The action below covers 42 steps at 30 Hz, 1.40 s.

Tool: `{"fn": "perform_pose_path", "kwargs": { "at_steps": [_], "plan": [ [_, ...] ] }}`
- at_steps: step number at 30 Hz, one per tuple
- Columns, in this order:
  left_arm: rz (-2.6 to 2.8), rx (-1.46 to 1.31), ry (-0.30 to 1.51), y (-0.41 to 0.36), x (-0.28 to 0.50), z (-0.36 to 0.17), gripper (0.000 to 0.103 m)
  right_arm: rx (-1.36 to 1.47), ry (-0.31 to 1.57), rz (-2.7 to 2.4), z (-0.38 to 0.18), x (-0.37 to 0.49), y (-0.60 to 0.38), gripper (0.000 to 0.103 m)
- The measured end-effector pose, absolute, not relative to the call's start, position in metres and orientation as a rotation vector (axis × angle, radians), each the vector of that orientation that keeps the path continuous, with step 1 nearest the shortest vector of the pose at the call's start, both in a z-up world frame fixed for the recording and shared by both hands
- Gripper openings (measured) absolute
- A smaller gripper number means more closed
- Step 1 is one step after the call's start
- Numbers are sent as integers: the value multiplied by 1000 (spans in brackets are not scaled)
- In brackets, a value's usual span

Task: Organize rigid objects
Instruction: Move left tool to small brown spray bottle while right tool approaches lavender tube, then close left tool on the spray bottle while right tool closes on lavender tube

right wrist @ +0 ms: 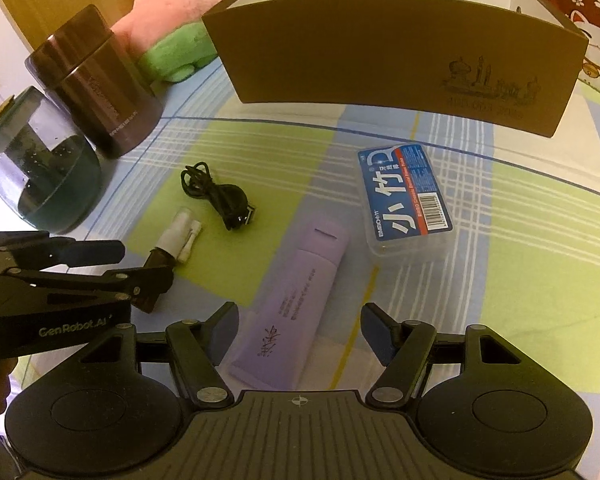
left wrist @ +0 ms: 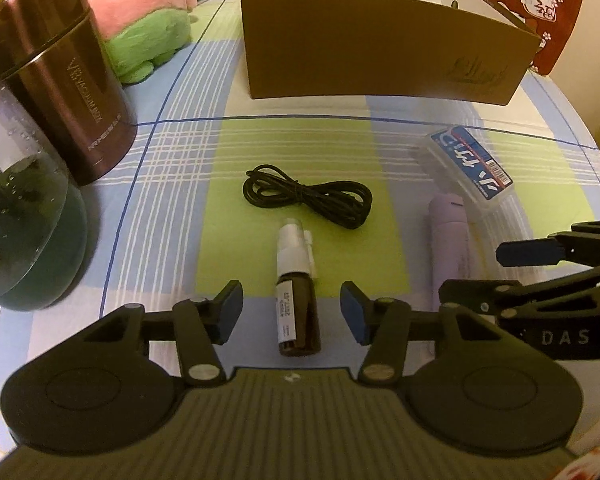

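Straddling the spray bottle [left wrist: 298,300] w/ left gripper [left wrist: 292,312] spread wide & the purple tube [right wrist: 296,300] w/ right gripper [right wrist: 300,334] likewise unclenched, either round item could roll sideways out from btwn the jaws on closing.

The left gripper [right wrist: 112,268] arm reads "GenRobot.AI"; the right gripper [left wrist: 496,276] arm shows "DAS". The floss box [right wrist: 406,192] label carries "小竹" and a barcode.
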State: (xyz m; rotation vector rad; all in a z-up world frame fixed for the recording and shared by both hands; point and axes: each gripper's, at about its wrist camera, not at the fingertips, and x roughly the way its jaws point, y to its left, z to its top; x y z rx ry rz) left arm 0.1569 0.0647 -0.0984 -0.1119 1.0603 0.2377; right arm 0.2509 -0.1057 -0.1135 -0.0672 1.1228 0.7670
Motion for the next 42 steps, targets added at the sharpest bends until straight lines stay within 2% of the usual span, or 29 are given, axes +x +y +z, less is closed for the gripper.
{"fn": "perform_pose_path", "kwargs": {
  "at_steps": [9,11,16,18,21,23,25,33,42],
  "plan": [
    [220,-117,1078,70,162,-107,34,-76,1120,767,-118,253,-98,65],
    [212,-128,1083,72,161,-109,20,-82,1117,765,-119,253,-95,65],
    [217,-149,1078,73,159,-110,19,-121,1112,753,-122,253,-85,64],
    [218,-151,1077,73,159,-110,19,-137,1107,747,-125,253,-80,60],
    [222,-150,1077,73,159,-110,19,-182,1064,739,-127,251,-74,49],
    [225,-150,1076,72,159,-110,19,-214,1037,744,-127,250,-73,37],
    [224,-151,1076,72,159,-110,19,-244,1015,786,-128,247,-73,31],
    [195,-165,1087,61,153,-110,19,-379,969,922,-129,229,-87,30],
    [168,-162,1107,48,153,-113,19,-360,972,915,-128,221,-103,30]
  ]
}}
